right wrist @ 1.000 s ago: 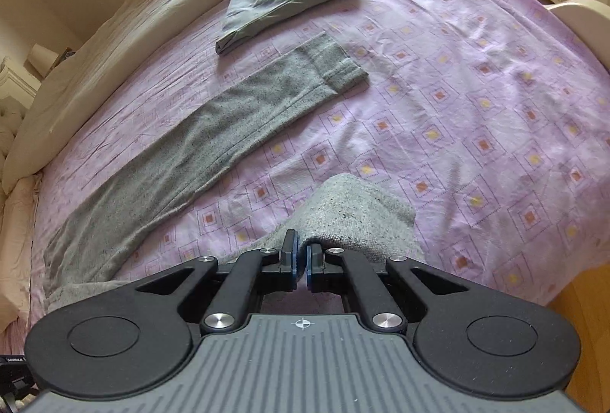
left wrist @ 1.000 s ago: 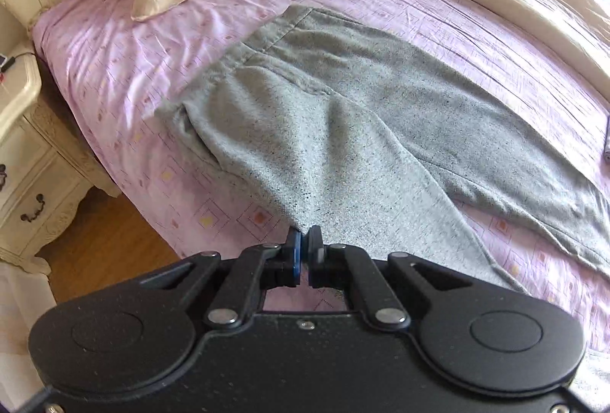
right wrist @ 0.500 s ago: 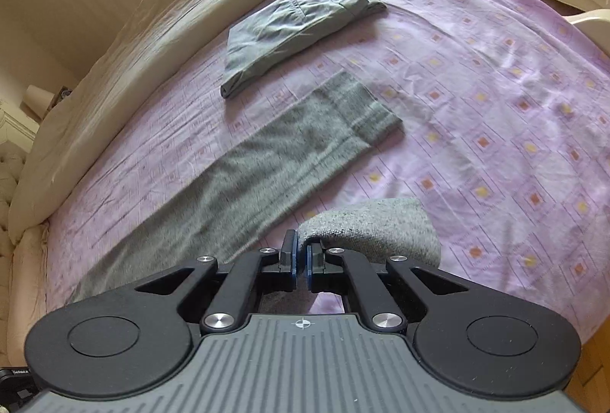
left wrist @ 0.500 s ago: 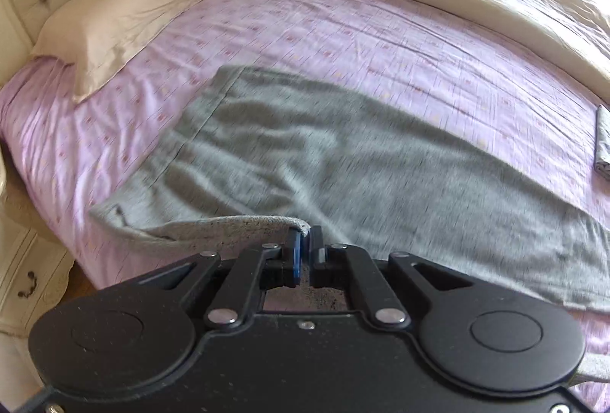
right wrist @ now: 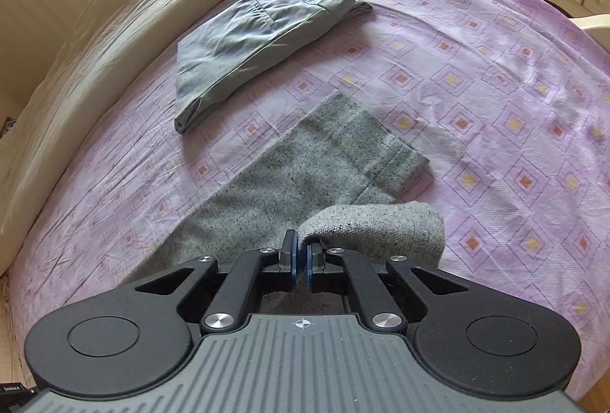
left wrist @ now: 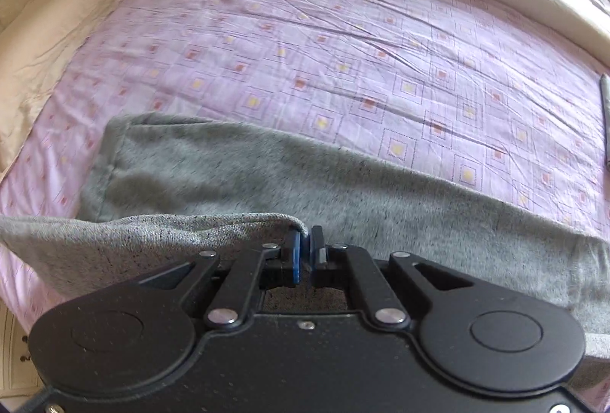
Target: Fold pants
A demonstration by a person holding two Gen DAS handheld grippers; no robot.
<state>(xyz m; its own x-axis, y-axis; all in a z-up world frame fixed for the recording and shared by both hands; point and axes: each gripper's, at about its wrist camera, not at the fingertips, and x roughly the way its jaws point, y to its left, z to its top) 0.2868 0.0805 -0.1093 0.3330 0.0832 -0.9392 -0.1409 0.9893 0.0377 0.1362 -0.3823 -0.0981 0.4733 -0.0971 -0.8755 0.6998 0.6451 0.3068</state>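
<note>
Grey speckled knit pants (left wrist: 236, 165) lie along the purple patterned bed sheet (left wrist: 343, 51); the left claw (left wrist: 304, 251) and right claw (right wrist: 301, 258) each pinch a raised fold of them

Over the last second the left gripper (left wrist: 304, 248) has carried its pinched fold of the grey pants (left wrist: 343, 184) up and across the bed (left wrist: 343, 51); the near leg, first flat and spread apart from the far one, now lies doubled over it (waistband edge lifted at left); pillow (left wrist: 76, 13) has slid to the frame's left edge; nightstand almost out of view. Right gripper (right wrist: 301, 253) has moved the clamped cuff toward the far cuff (right wrist: 396, 161), now just beside it; folded blue-grey trousers (right wrist: 259, 32) loom closer.
</note>
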